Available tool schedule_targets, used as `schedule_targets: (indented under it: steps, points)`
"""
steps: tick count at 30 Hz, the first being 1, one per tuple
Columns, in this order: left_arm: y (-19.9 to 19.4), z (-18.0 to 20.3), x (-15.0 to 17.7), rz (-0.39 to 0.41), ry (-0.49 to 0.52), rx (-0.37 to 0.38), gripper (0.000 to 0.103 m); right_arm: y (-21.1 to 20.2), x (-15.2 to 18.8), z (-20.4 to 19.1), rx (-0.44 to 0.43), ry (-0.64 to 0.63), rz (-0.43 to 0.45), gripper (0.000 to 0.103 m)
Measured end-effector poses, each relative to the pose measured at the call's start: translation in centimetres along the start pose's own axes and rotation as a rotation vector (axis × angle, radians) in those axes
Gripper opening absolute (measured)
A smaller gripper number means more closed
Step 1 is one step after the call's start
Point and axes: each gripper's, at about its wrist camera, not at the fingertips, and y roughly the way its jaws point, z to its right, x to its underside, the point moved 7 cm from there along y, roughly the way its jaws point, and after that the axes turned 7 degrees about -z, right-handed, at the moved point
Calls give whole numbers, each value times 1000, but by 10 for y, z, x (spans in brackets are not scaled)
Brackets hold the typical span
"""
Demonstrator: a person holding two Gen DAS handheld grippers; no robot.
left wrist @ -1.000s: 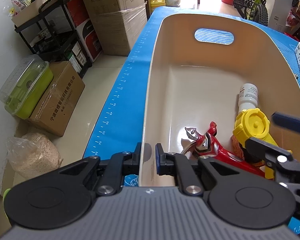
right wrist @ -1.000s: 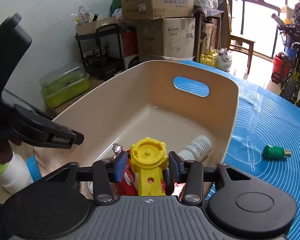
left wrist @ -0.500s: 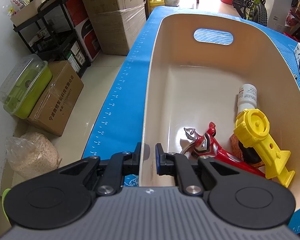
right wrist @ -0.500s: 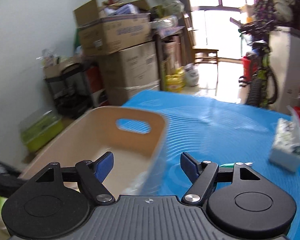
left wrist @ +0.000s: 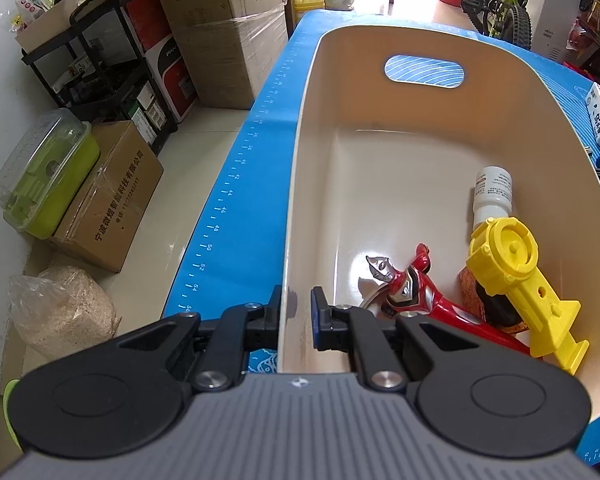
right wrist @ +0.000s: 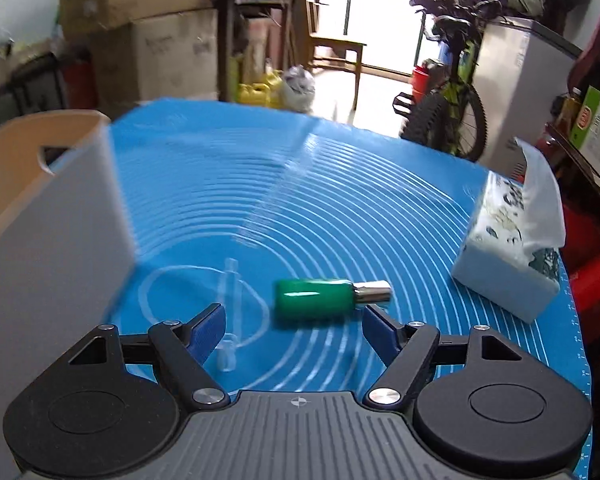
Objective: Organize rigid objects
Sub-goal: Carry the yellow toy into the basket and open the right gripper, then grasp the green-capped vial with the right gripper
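Observation:
My left gripper [left wrist: 296, 312] is shut on the near left wall of the beige bin [left wrist: 300, 184]. Inside the bin lie a yellow toy [left wrist: 516, 276], a red and silver figure [left wrist: 412, 292] and a white bottle [left wrist: 492, 196]. My right gripper [right wrist: 294, 330] is open and empty, low over the blue mat [right wrist: 300, 208]. A small green bottle with a silver cap [right wrist: 320, 298] lies on its side on the mat just beyond and between the right fingertips. The bin's outer wall [right wrist: 48, 248] is at the left of the right wrist view.
A tissue pack [right wrist: 516, 240] stands on the mat at the right. The mat's left edge [left wrist: 228, 208] drops to the floor, where cardboard boxes [left wrist: 108, 204], a green container [left wrist: 44, 184] and a black shelf [left wrist: 100, 64] stand. A bicycle [right wrist: 448, 96] is beyond the table.
My right gripper let go of the yellow toy in the bin, opened, and swung right out of the bin down to the green bottle on the mat. My left gripper kept its hold.

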Motion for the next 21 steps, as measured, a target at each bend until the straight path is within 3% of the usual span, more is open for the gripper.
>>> schedule_targets:
  steps: [6,10,12,14,21]
  points:
    - [1,1,-1,0,9,-2,14,30,0,17,39,51,-4,84]
    - [2,1,0,0,12,-10,14,38,-4,24,35,52,39,89]
    - [2,1,-1,-2,12,-9,14,38,-5,23,34,34,59,88]
    - [2,1,-1,-1,12,-11,14,36,-4,20,10,22,77,79]
    - [2,0,0,-2,9,-15,14,26,4,16,34,22,91,79]
